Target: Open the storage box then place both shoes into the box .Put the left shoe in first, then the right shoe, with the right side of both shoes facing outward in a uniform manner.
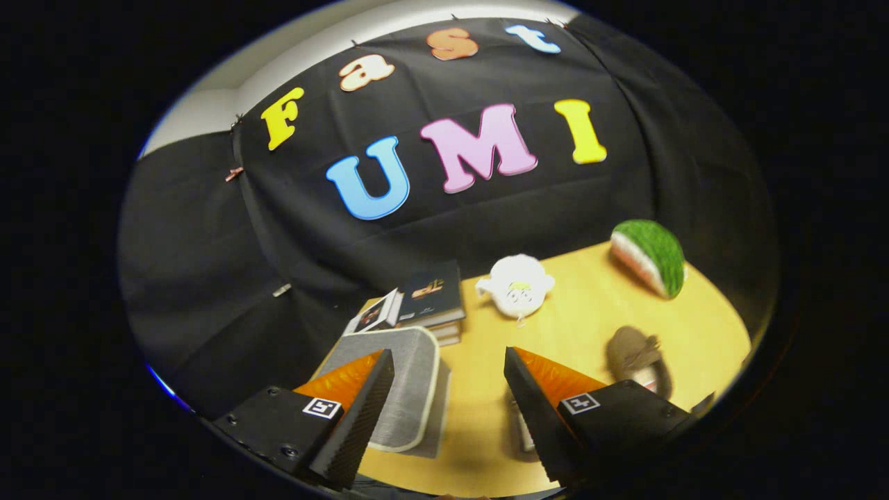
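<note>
From where I was steering, my gripper (448,392) had its jaws spread wide with nothing between them but bare wooden table (590,326). Just beside the left finger, partly behind it, stood the grey storage box (410,389), a fabric-sided thing with a pale rim; I could not tell whether its lid was open. By the right finger, a brown shoe (635,357) lay on the tabletop, slightly blurred, and something pale peeked out low beside that finger, too hidden for me to name. Beyond the box sat a small stack of books (427,302), dark covers on top. Past the gap between the fingers rested a white plush toy (517,285). Farther off, near the table's far corner, lay a watermelon-slice cushion (649,257), green rind up. The booth's black cloth wall (208,278) hung behind everything.
</note>
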{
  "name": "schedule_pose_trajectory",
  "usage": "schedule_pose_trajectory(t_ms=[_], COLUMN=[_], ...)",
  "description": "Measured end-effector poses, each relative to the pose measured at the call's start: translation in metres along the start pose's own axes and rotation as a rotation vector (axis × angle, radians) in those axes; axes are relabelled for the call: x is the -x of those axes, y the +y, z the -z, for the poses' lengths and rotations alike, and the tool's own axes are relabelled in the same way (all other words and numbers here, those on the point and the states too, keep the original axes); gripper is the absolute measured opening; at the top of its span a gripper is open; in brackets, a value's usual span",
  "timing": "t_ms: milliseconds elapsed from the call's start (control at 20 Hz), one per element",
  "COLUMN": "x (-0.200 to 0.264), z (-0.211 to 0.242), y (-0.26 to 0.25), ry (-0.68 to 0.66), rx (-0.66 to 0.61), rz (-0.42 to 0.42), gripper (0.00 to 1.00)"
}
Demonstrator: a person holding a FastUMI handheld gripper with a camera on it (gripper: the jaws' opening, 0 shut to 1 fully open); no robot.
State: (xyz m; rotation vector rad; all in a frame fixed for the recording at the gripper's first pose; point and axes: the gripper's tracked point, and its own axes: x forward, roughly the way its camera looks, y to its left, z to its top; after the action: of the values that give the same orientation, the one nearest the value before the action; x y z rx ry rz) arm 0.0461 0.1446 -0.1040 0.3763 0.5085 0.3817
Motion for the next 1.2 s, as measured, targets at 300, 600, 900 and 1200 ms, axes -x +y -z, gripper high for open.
schedule_pose_trajectory(t_ms=[300,600,900,1200], x=[-0.029,-0.042,-0.050,-0.048], z=[0.079,0.133,0.142,0.136], y=[0.013,0.009,0.026,0.027], ry=[0.234,0.366,0.440,0.481], rx=[-0.301,-0.638,-0.807,-0.935], rz=[-0.174,-0.248,-0.330,-0.358], gripper=[0.98,0.98,0.95,0.48])
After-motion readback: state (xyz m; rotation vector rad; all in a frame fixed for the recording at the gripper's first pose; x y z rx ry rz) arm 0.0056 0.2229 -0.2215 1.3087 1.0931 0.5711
